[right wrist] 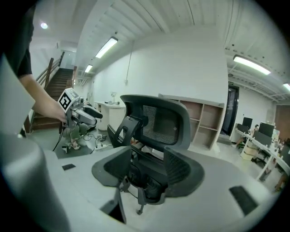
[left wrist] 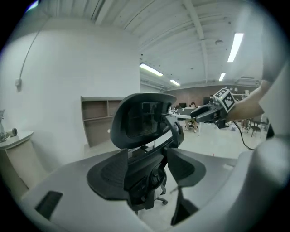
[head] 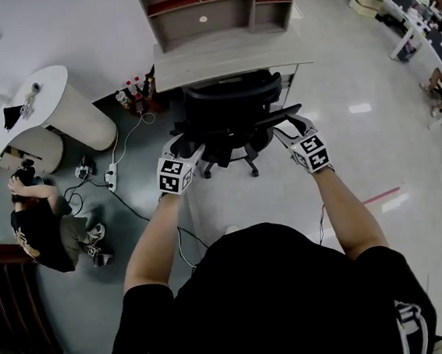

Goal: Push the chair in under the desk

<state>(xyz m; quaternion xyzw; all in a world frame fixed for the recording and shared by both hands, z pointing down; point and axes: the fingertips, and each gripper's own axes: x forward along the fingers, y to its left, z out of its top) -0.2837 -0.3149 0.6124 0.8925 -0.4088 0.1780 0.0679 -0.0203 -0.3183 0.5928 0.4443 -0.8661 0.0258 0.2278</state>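
The black mesh office chair stands at the light wooden desk with its seat partly under the top and its back toward me. My left gripper is at the left side of the chair's back and my right gripper at the right side, beside a dark bar of the chair. In the left gripper view the left gripper has its jaws wide apart, with the chair framed between them. The right gripper also shows a gap between its pads, and the chair lies beyond them. Neither pair of pads visibly presses on anything.
A shelf unit sits on the desk. Bottles stand left of the desk, and a power strip with cables lies on the floor. A person crouches by a white rounded table. Wooden stairs fill the bottom left.
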